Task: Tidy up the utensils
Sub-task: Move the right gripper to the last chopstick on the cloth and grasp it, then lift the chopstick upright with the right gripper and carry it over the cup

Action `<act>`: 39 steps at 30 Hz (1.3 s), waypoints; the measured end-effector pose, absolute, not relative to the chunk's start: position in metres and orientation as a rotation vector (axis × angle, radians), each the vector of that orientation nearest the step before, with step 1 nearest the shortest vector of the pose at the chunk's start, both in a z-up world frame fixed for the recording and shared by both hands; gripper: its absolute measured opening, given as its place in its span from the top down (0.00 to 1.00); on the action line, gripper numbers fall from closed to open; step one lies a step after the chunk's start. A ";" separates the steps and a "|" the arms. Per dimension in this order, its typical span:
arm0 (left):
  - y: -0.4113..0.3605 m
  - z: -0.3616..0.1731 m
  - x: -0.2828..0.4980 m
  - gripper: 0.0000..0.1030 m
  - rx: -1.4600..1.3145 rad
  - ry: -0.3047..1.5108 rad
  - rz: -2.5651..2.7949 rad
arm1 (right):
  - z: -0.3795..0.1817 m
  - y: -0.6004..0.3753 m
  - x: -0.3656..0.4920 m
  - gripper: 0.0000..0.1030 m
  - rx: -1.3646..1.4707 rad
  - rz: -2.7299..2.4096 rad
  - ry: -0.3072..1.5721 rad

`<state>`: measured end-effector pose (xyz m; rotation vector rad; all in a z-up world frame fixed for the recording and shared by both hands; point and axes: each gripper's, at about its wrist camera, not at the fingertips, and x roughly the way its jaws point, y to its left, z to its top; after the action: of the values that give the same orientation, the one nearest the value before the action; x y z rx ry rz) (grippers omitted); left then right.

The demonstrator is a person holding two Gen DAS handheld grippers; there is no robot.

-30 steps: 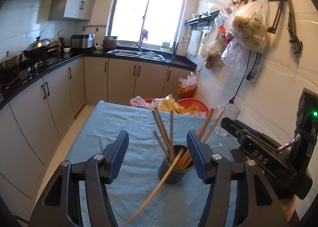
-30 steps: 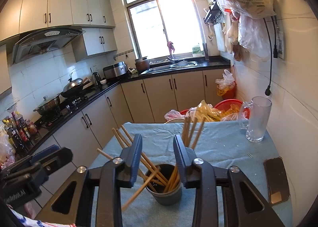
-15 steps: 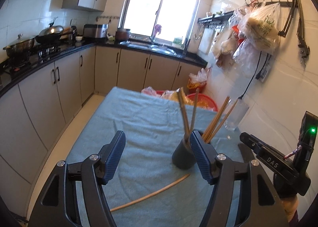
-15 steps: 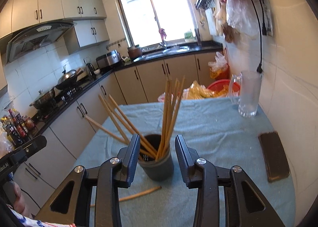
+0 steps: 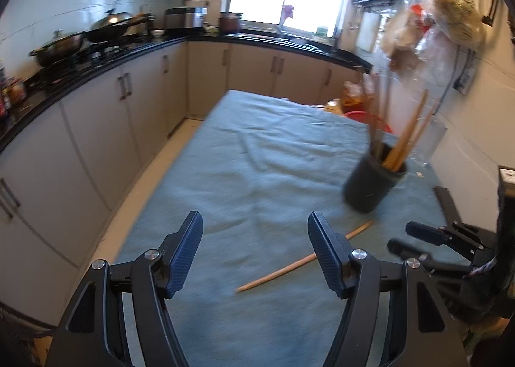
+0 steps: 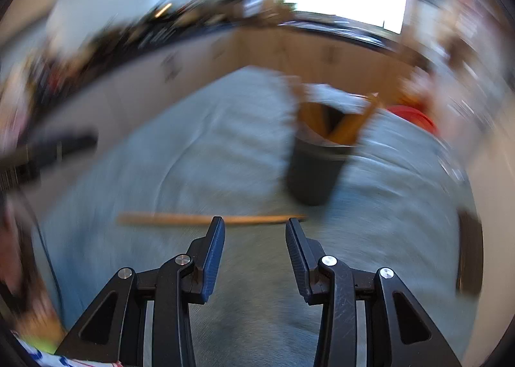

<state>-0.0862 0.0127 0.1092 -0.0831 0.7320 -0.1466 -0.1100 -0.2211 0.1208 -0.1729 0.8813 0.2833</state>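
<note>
1. One chopstick (image 5: 304,260) flat on teal cloth (image 5: 257,158), at 7 o'clock from dark cup (image 5: 373,182) of chopsticks.
2. Left gripper (image 5: 254,249) released, empty, over cloth.
3. Right gripper (image 6: 254,246) parted, empty, just short of chopstick.

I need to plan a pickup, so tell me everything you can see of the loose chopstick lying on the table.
The loose chopstick is one slim, light wooden-looking stick, lying flat on the blue-green cloth in front of the dark holder cup, apart from it. It lies slantwise in the left wrist view. Neither gripper touches it. In the blurred right wrist view it runs crosswise just beyond the right gripper.
</note>
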 end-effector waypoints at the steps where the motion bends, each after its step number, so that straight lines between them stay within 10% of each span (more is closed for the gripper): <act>1: 0.026 0.107 -0.091 0.35 -0.087 0.728 -0.120 | 0.115 -0.207 -0.108 0.59 -0.240 0.324 0.896; 14: 0.086 0.075 -0.093 0.35 -0.224 0.820 -0.121 | 0.058 -0.126 -0.048 0.54 -0.570 0.571 1.083; 18: 0.080 0.067 -0.089 0.35 -0.220 0.837 -0.130 | 0.058 -0.135 -0.038 0.86 -0.429 0.587 1.183; 39: -0.015 0.031 -0.065 0.35 -0.144 1.018 -0.281 | 0.062 -0.193 -0.137 0.93 -0.127 0.440 1.036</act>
<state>-0.0649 -0.0148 0.0312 -0.1436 1.0176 -0.2811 -0.1368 -0.1925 0.0620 -0.1272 1.0359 0.4397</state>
